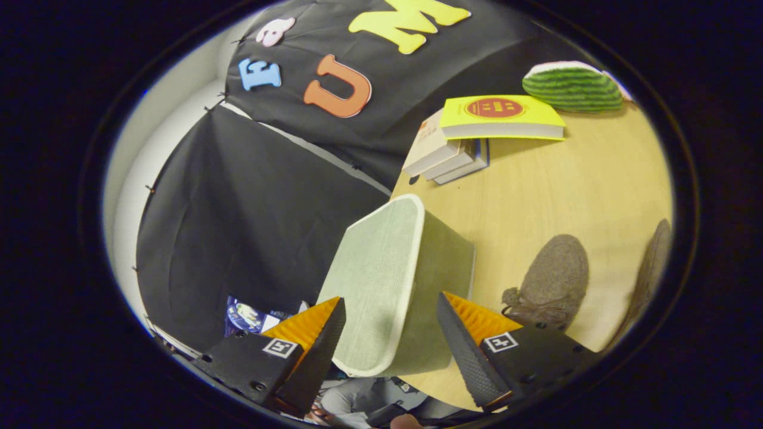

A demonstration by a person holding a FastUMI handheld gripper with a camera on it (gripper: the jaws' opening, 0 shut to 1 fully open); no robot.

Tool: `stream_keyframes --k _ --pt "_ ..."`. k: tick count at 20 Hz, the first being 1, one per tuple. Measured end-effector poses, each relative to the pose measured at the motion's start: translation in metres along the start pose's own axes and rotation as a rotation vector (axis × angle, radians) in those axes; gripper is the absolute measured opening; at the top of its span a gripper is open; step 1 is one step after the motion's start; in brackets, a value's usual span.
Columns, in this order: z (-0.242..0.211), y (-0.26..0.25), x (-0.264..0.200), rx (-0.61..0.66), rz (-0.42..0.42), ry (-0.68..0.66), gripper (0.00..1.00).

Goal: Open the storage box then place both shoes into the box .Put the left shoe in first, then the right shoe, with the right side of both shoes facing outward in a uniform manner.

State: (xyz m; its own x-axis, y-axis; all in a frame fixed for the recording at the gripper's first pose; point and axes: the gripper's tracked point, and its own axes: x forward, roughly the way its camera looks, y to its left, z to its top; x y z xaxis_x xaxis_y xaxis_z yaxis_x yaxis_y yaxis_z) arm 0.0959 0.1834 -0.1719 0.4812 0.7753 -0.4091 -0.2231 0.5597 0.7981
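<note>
The storage box (381, 268), pale green fabric with white trim, stands at the edge of the wooden table (536, 196) with its lid down. My gripper (390, 298) is open, and the box's near end sits between the two fingers; I cannot see either one pressing on it. To the right of the right finger, a grey-brown felt shoe (554, 280) with laces lies on the table. A second shoe (651, 268) of the same kind lies further right, only partly seen.
A stack of books (453, 152) topped by a yellow book (501, 116) lies beyond the box. A watermelon-slice cushion (572, 88) sits behind the books. The table's edge runs just left of the box. A person's sleeve (363, 398) shows below the fingers.
</note>
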Motion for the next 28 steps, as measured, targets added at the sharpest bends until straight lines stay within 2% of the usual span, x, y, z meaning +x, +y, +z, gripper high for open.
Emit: stream_keyframes --k 1,7,10,11,12,14,17,22,28 --pt "-0.001 -0.002 0.005 0.023 0.012 0.014 0.97" --pt "-0.003 -0.004 0.028 0.117 0.022 0.044 0.67" --pt "0.001 0.000 0.024 0.144 0.009 0.029 0.32" --pt "0.003 0.005 0.021 0.148 0.009 0.021 0.28" --pt "0.004 0.016 0.018 0.162 0.033 0.019 0.16" --pt "0.003 0.030 0.013 0.153 0.035 0.023 0.06" --pt "0.003 0.066 0.012 0.153 0.060 0.026 0.06" --pt "0.015 0.137 0.019 0.050 0.052 0.017 0.06" --pt "0.005 0.224 0.062 -0.092 0.064 0.067 0.06"
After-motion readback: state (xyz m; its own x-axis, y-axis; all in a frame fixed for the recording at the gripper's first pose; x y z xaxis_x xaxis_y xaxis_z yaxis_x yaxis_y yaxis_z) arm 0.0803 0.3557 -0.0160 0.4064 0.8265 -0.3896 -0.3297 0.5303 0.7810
